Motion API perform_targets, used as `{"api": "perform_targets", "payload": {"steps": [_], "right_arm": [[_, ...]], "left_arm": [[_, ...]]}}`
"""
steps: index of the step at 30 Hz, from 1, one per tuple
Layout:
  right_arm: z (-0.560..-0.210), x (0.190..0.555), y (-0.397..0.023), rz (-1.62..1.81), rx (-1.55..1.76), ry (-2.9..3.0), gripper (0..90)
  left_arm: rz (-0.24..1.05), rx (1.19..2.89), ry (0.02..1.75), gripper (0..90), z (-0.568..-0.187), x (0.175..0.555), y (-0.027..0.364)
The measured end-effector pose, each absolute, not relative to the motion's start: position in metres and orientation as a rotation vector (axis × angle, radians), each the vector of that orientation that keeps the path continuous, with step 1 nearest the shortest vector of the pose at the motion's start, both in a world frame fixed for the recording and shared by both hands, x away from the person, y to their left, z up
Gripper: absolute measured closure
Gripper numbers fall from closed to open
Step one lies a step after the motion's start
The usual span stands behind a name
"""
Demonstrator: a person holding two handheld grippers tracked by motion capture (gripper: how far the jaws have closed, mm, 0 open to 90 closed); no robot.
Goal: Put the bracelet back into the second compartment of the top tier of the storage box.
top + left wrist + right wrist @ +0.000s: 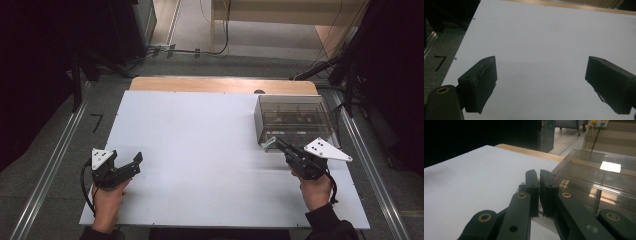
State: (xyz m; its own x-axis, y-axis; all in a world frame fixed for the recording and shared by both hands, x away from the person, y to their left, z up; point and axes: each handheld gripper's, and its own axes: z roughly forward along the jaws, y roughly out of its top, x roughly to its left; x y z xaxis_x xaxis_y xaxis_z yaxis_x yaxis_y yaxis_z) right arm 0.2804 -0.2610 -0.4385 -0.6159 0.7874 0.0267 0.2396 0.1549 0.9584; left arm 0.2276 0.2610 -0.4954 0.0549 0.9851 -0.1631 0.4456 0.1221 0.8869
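Right gripper [539, 178] jaws pressed together, tips at clear box [599, 182] front edge, likely nudging its lid; left gripper [541, 75] jaws spread over tabletop [536, 37], idle.

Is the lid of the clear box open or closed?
Closed. The clear box has its lid lying flat on top, seen in the high view and right gripper view; the right gripper is at its near corner.
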Motion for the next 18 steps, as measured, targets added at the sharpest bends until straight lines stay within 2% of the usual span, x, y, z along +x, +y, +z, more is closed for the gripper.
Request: {"api": "perform_targets", "payload": {"steps": [18], "right_arm": [[-0.435,0.283,-0.275,1.492,1.016,1.877,83.3]], "left_arm": [[0.779,1.453,1.531,11.0,-0.495,0.228,0.261]]}}
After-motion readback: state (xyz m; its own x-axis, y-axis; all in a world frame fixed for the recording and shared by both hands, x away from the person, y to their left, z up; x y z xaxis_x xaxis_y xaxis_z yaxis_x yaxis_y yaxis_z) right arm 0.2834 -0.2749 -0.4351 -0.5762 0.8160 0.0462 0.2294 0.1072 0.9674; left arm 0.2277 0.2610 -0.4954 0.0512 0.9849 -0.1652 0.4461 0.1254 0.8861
